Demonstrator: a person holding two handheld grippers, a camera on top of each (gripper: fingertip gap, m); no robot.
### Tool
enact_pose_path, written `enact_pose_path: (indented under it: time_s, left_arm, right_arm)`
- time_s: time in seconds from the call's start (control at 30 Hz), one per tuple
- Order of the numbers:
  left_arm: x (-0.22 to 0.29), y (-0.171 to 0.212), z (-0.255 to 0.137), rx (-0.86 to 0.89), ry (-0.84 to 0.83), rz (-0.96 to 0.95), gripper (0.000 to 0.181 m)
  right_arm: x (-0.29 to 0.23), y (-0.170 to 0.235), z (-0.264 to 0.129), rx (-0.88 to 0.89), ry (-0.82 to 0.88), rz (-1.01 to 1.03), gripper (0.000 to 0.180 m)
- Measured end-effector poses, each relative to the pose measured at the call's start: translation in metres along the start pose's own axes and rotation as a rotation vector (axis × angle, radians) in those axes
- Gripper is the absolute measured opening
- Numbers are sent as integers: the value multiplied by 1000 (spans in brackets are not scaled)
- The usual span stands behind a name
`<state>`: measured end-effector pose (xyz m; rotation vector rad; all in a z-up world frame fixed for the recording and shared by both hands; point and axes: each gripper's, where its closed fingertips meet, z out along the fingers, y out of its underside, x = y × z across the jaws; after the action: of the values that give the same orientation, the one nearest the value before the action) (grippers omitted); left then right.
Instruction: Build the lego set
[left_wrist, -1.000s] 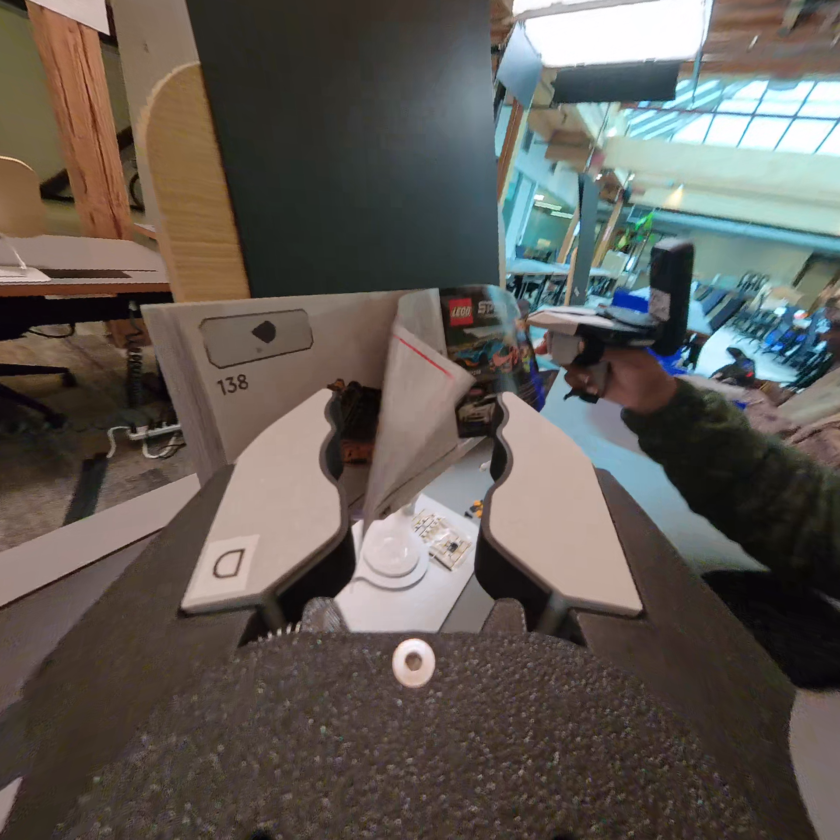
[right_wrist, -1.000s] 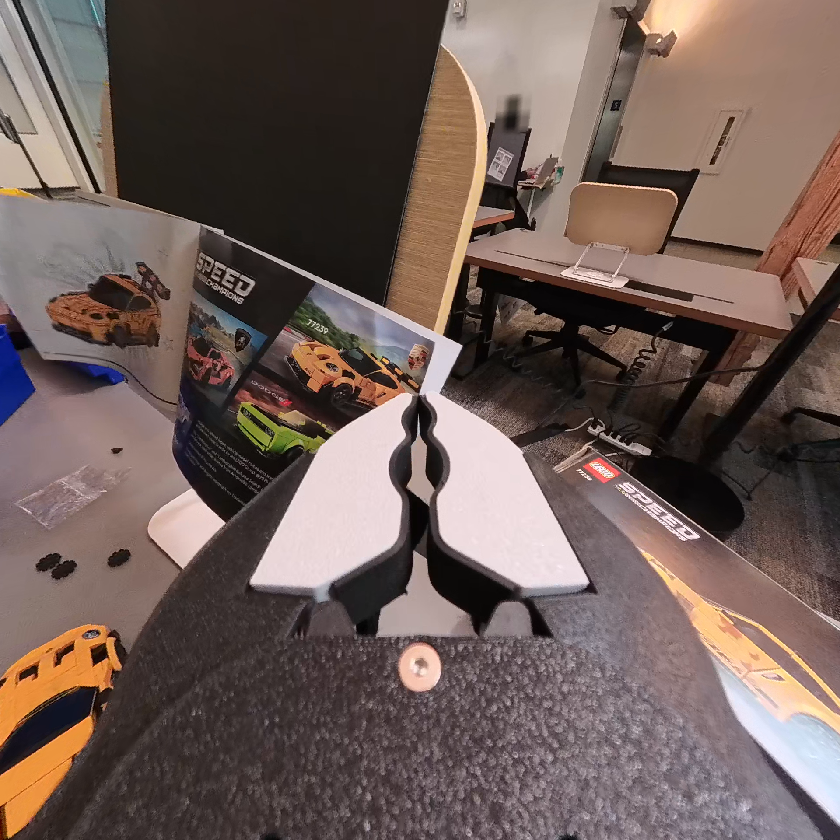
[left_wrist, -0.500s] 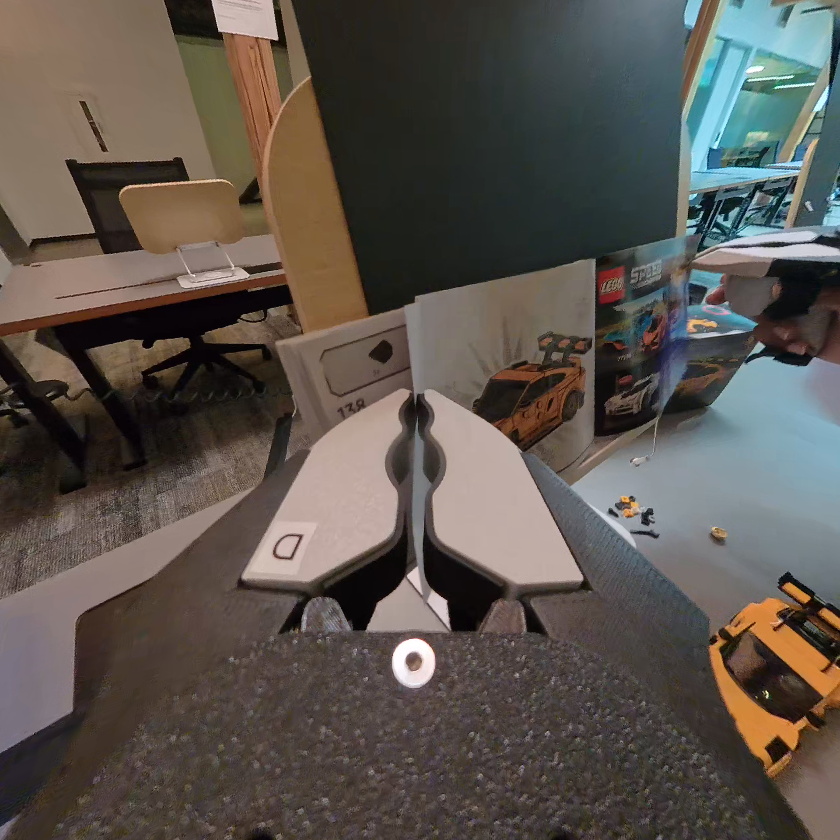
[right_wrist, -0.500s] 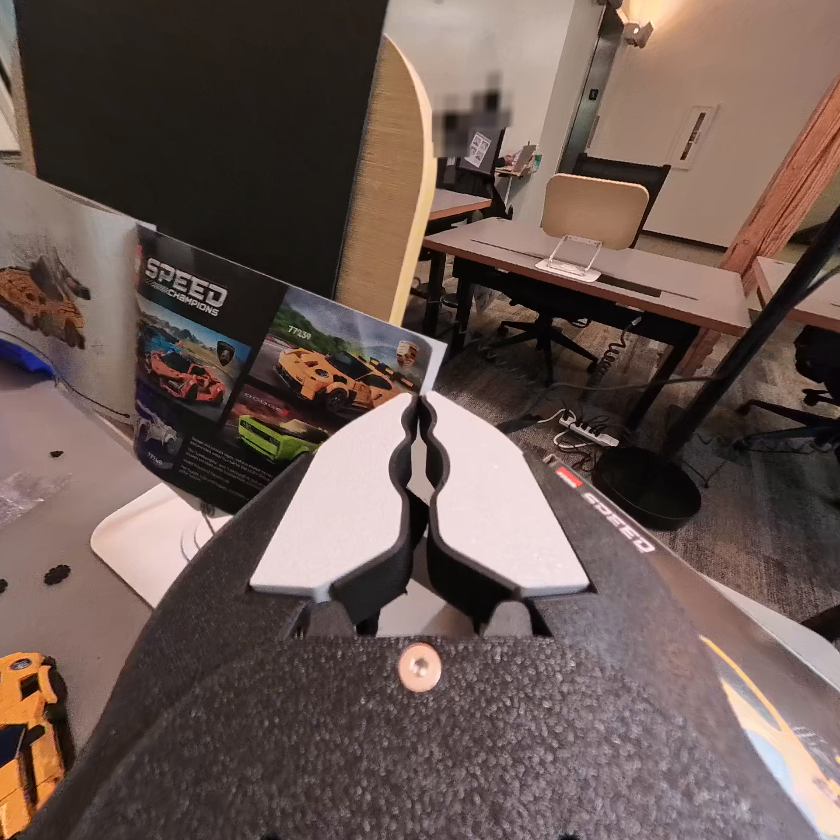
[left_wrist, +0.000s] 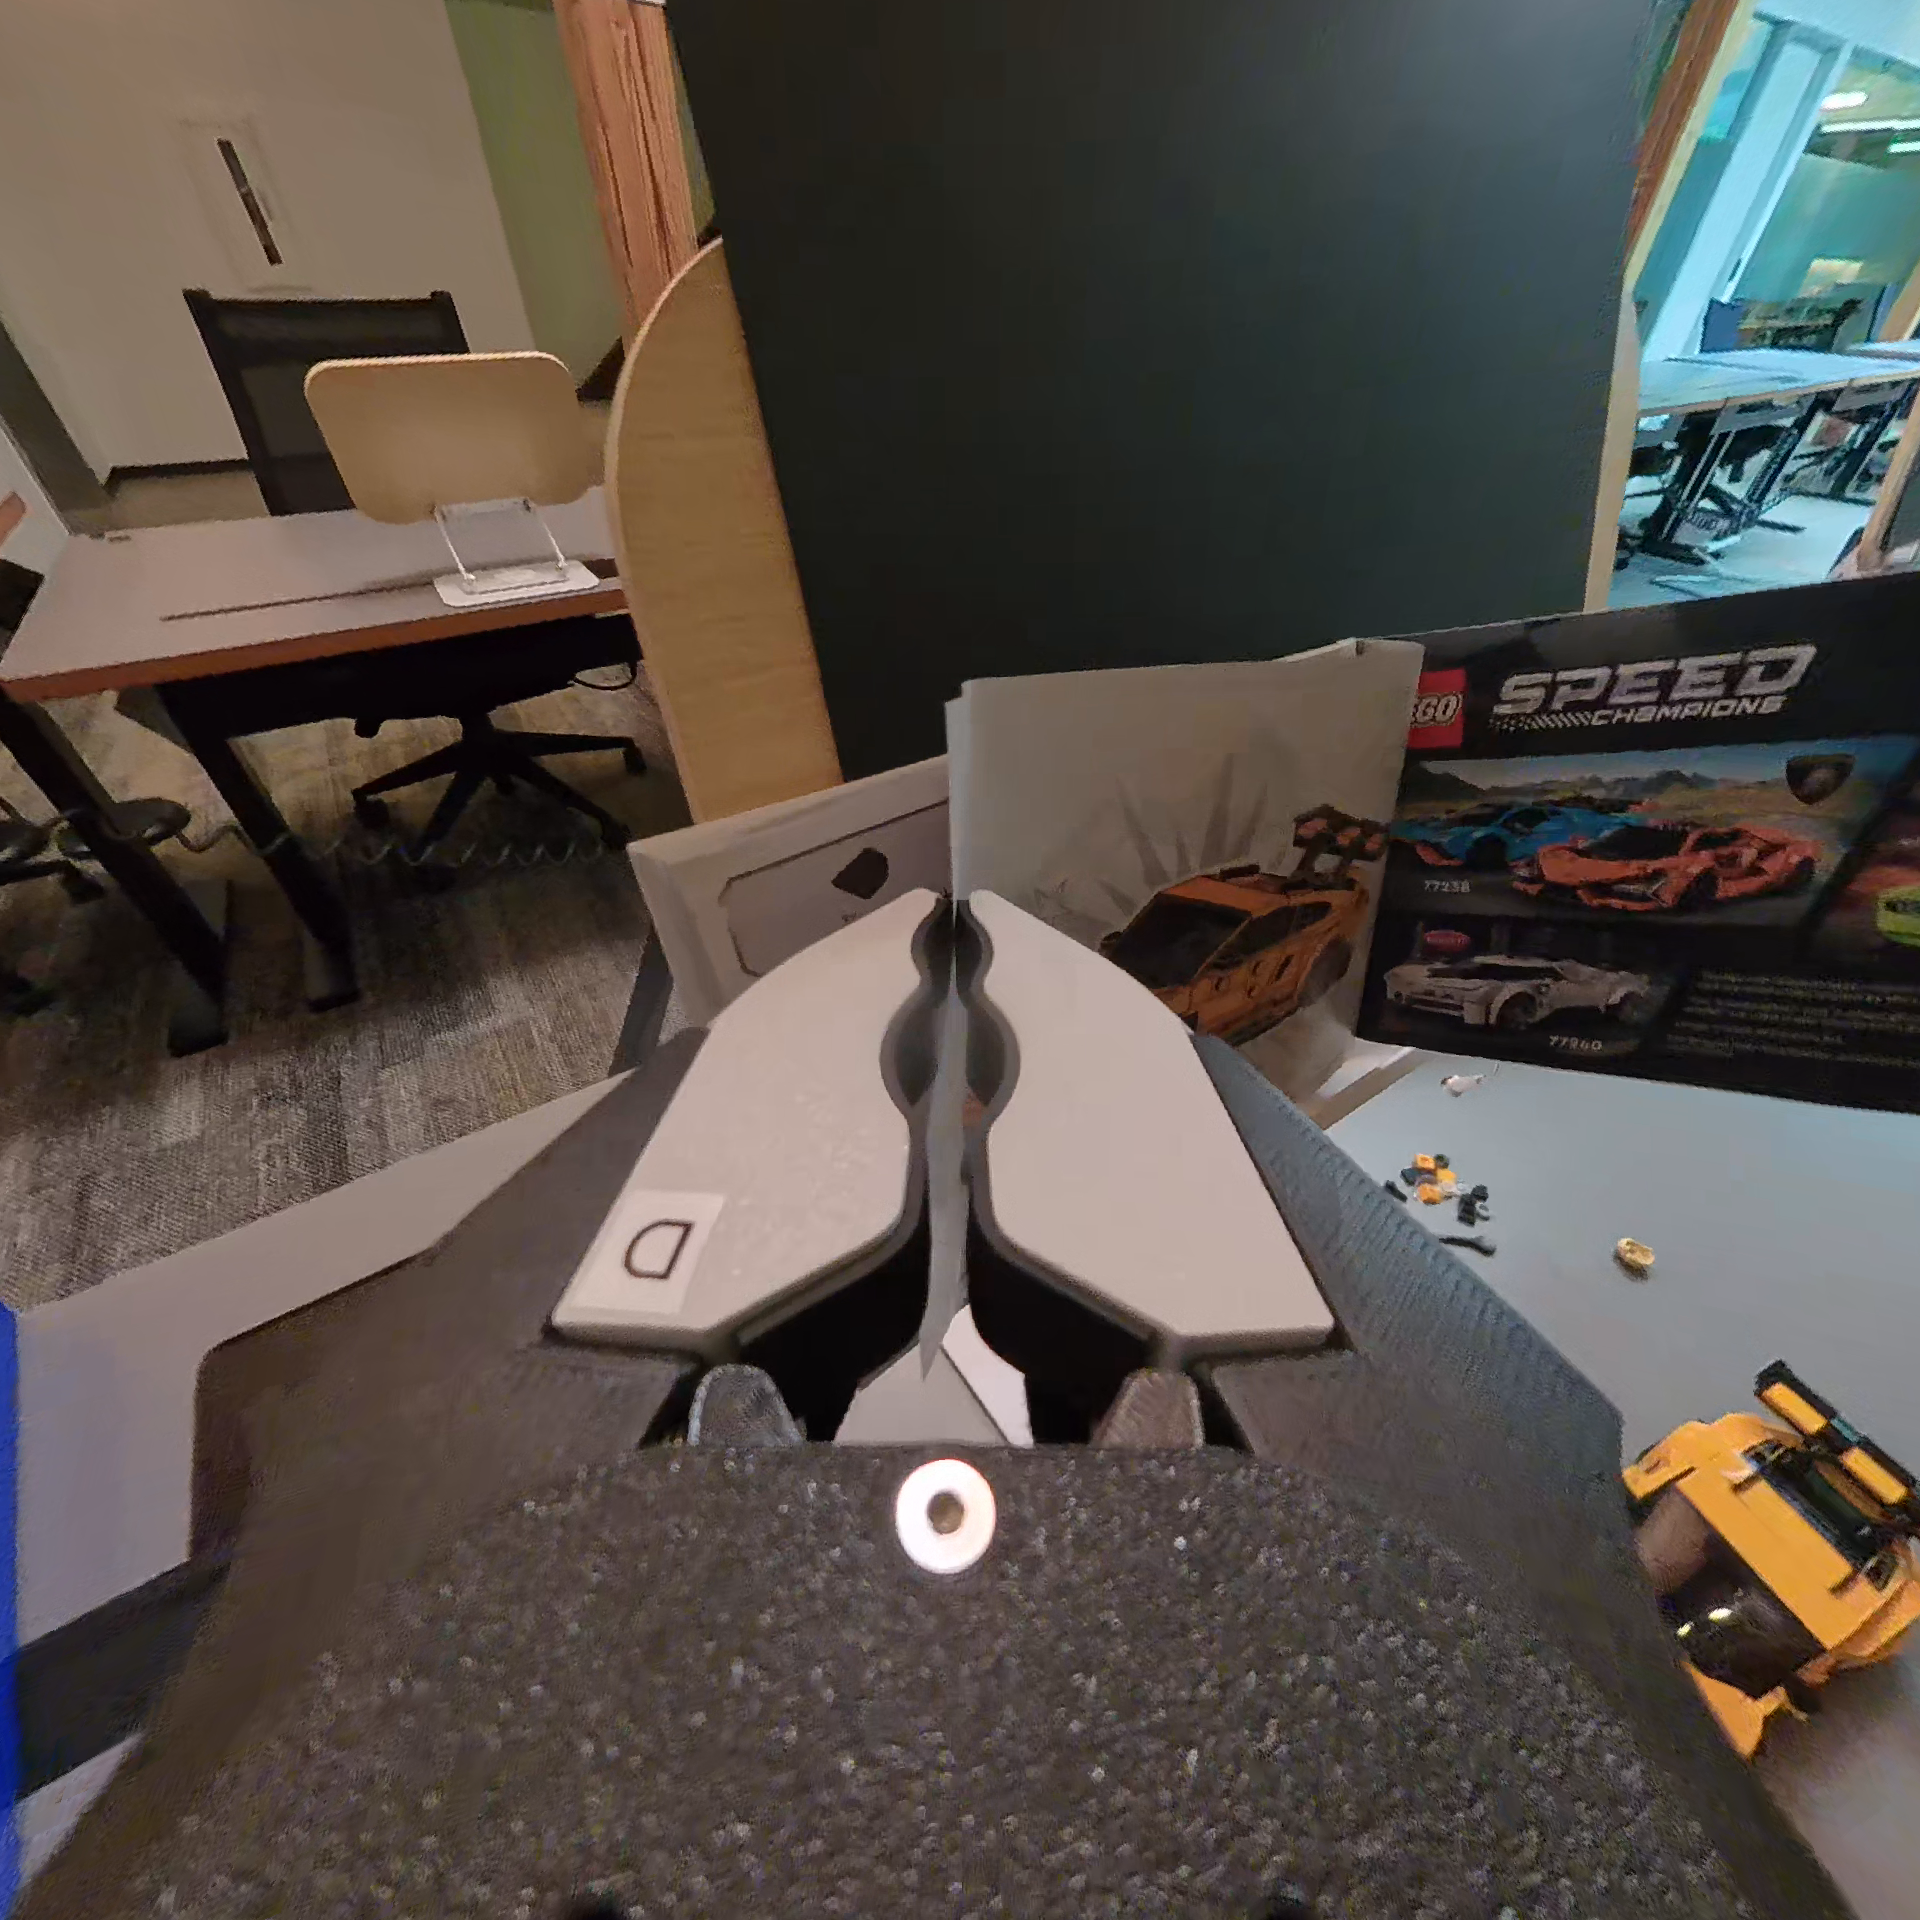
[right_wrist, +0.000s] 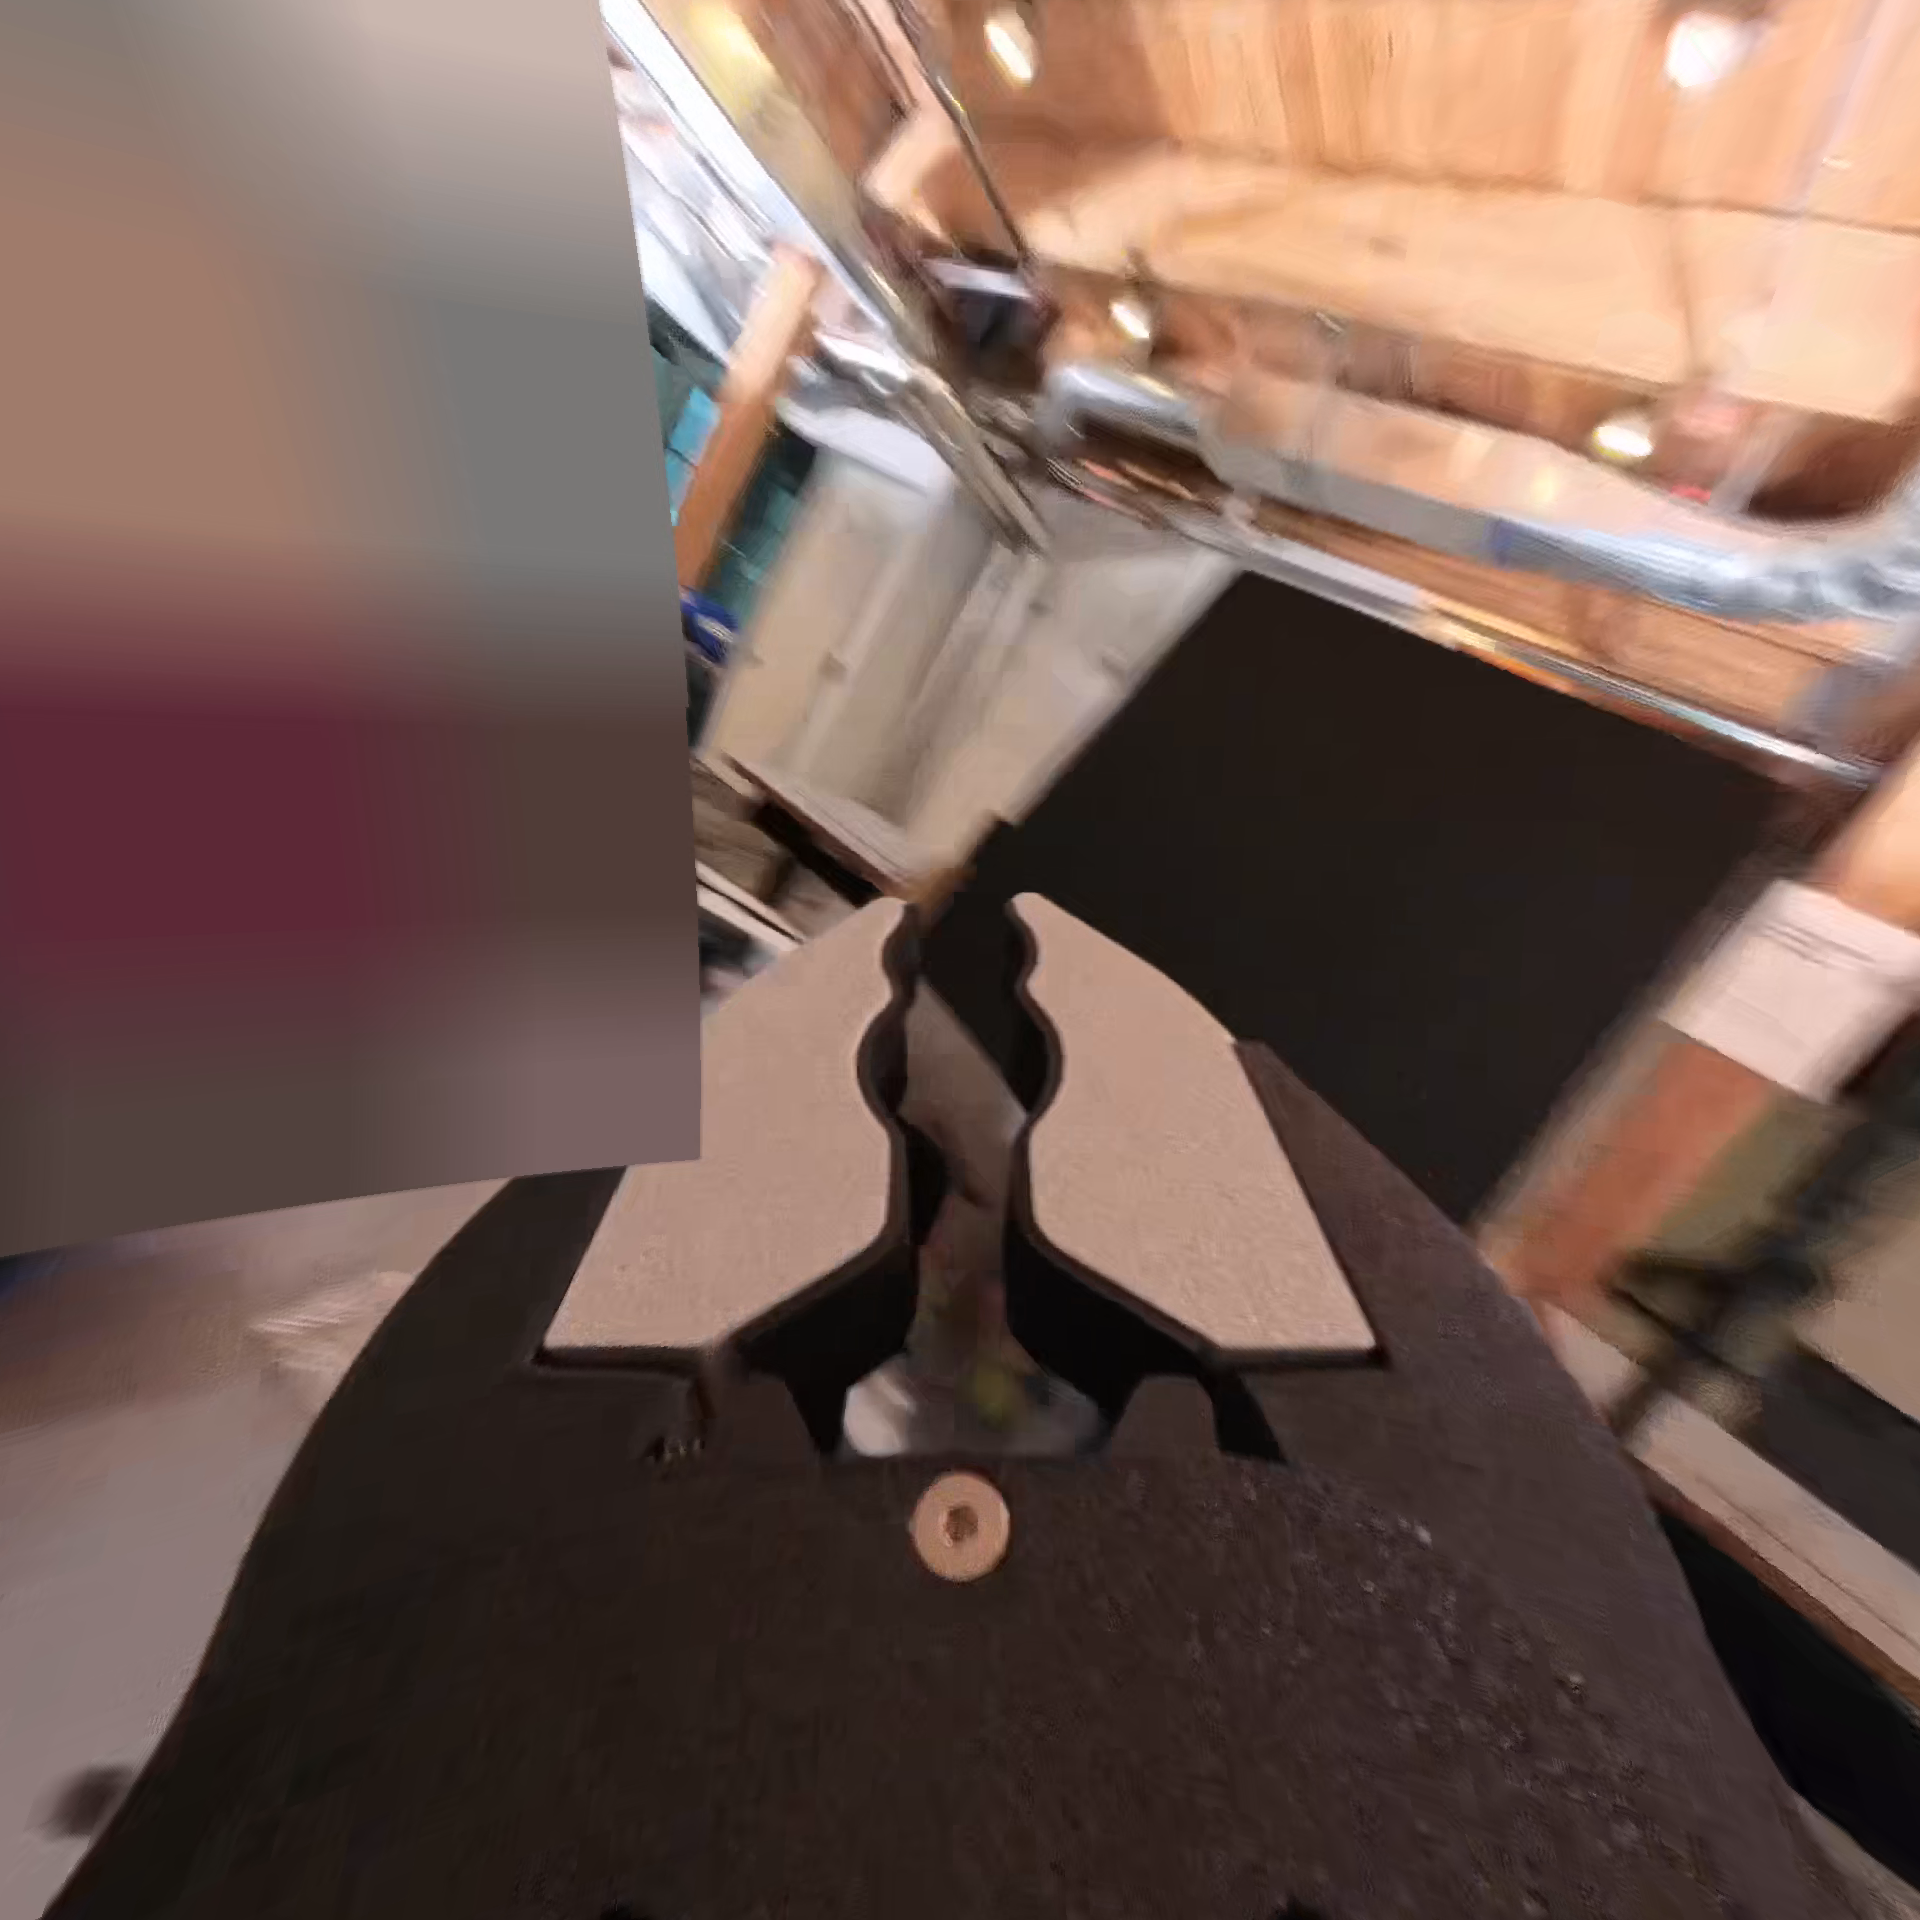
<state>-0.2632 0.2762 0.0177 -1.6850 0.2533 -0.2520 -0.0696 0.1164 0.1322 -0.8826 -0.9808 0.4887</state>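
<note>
At the centre of the left wrist view, the left gripper is clenched on a thin grey page edge of the instruction booklet, which runs down between the two grey fingers. The booklet stands open and upright behind the fingers, showing an orange car on its page. Just right of it, in the upper right of the frame, a dark printed sheet with car pictures stands on the grey table. Small loose lego pieces lie scattered on the table at middle right, and the built yellow lego car sits at the lower right edge, partly behind the gripper body. A dark panel rises behind the booklet.

Across the right wrist view everything is motion-blurred. The right gripper points up toward a wooden ceiling, its jaws slightly parted with nothing sharply visible between them.
</note>
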Motion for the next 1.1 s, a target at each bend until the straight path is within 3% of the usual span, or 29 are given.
enact_pose_path:
  time_s: [0.07,0.13,0.23,0.33,0.47,0.6,0.63,0.67,0.73,0.77,0.87,0.93,1.0,1.1]
  left_arm:
    - [2,-2,3,7,7,-27,0]
    - [6,-6,5,33,23,-48,0]
    - [17,-20,1,97,82,-72,0]
    - [33,-31,-4,129,156,-68,1]
    - [75,-49,-12,133,313,-18,2]
    - [116,-44,-18,78,379,194,0]
    - [125,-45,-21,86,397,233,0]
    - [133,-46,-24,94,406,265,3]
    - [137,-50,-30,113,380,321,19]
    - [134,-54,-37,139,364,333,28]
    - [114,-51,-56,159,381,233,29]
    - [93,-20,-45,16,349,203,30]
    - [80,24,-22,-173,301,272,25]
    - [85,68,12,-321,258,391,25]
  right_arm:
    - [-71,-2,17,-38,-283,185,11]
    - [-111,44,50,-209,-384,232,20]
    - [-64,135,99,-341,-186,182,15]
    - [-9,178,109,-367,-71,-29,27]
    - [21,155,96,-222,40,-357,50]
    - [33,118,94,-142,-29,-376,78]
    - [30,118,96,-171,-114,-354,76]
    - [23,121,97,-209,-231,-322,52]
    - [29,116,98,-196,-284,-289,5]
    - [35,115,96,-193,-292,-282,0]
    - [54,121,86,-216,-278,-272,0]
    - [65,126,79,-210,-244,-260,0]
    - [74,125,74,-183,-206,-237,0]
    - [82,118,71,-134,-159,-180,0]
